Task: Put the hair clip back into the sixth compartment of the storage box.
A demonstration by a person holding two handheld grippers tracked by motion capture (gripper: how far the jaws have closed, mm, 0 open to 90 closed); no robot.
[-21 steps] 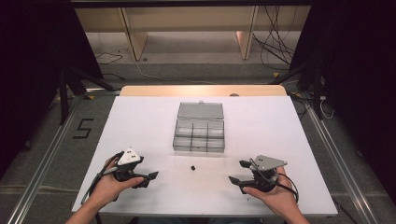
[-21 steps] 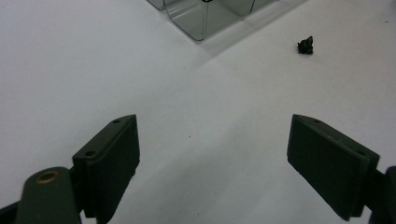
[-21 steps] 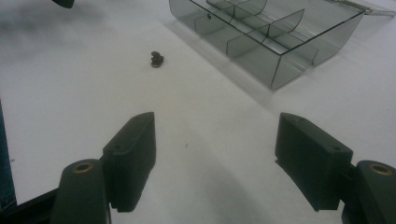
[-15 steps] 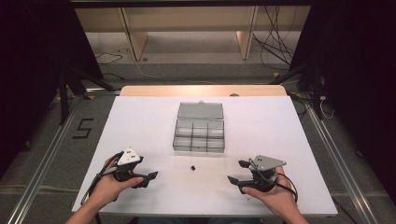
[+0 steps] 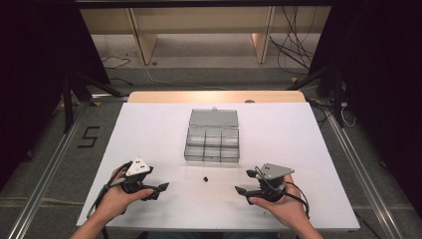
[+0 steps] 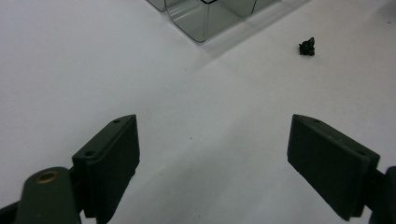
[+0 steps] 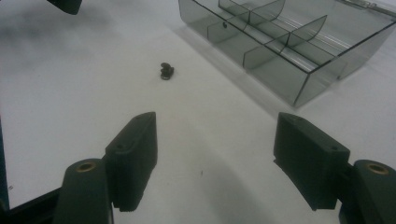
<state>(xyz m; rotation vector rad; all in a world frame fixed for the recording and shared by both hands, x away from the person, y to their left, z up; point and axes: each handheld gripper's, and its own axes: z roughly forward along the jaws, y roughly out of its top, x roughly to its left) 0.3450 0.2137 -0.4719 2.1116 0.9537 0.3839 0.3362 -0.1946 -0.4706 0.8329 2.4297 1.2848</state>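
Honestly nothing has changed in the last moment: both hands sit right where they were and the little black part hasn't budged, so the pickup hasn't started yet, I'd say.

Going left to right: the left tool (image 5: 155, 189) rests low near the front of the white counter (image 5: 149, 129), jaws spread wide and empty, matte black blocky pads (image 6: 112, 154). Then the small black part (image 5: 205, 178), a lumpy, knobbly bit, hard plastic or metal by the look, lies loose on the counter between the 2 tools, just in front of the clear organizer box (image 5: 211, 145). That box is smoky see-through plastic with thin dividers, lid folded open behind. The right tool (image 5: 245, 181) is also released, nothing between its jaws.
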